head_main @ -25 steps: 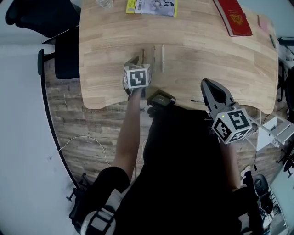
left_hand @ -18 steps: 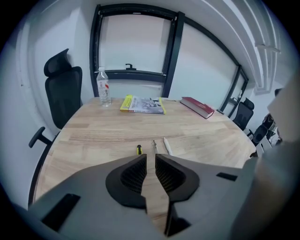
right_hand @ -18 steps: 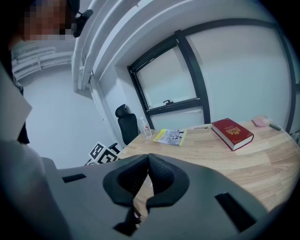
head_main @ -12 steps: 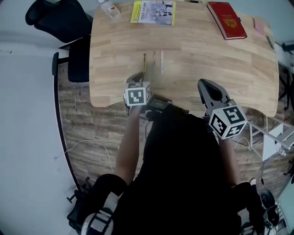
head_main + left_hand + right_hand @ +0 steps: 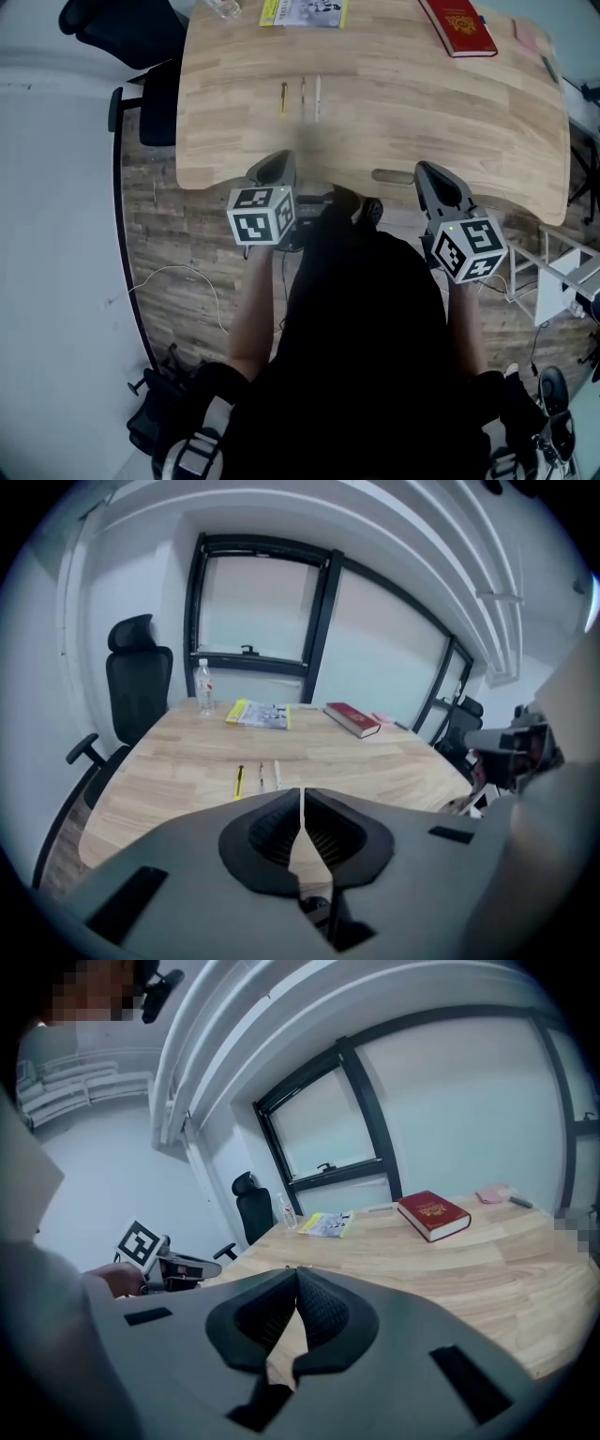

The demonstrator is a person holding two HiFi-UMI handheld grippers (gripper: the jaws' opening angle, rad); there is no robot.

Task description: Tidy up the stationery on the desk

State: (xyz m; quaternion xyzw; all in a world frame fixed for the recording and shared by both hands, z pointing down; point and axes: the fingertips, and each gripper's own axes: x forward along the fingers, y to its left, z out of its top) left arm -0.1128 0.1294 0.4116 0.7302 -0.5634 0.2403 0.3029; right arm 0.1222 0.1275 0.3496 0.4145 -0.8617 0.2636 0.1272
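Head view: bottle (image 5: 217,7), yellow booklet (image 5: 302,11) and red book (image 5: 458,25) sit along the tabletop's (image 5: 422,103) far edge, all cut off by the frame top. Pink item (image 5: 525,36) and a dark stick-like thing (image 5: 550,67) near the far right corner are too small to identify. A smeared patch just nearward of the pens and an oval mark by the near edge are unclear. The person's dark torso hides everything below the near edge, including most of a dark device between the grippers. Task items are three pens: yellow pen (image 5: 283,97) and two pale pens (image 5: 303,96) (image 5: 318,97), lying side by side on the left half of the tabletop, about midway between the near and far edges. They lie parallel but not touching, long axes running near edge to far edge. Which end is the tip I cannot tell. Left gripper (image 5: 274,161) is over the near edge, apart from the pens. Its jaws have just been closing and now meet, clenched on nothing (image 5: 301,803). Right gripper (image 5: 433,173) is over the near edge further right, well apart from the pens. It is also clenched tip to tip with nothing between (image 5: 296,1271). Office chair (image 5: 122,28) stands off the far left corner, partly cut off.
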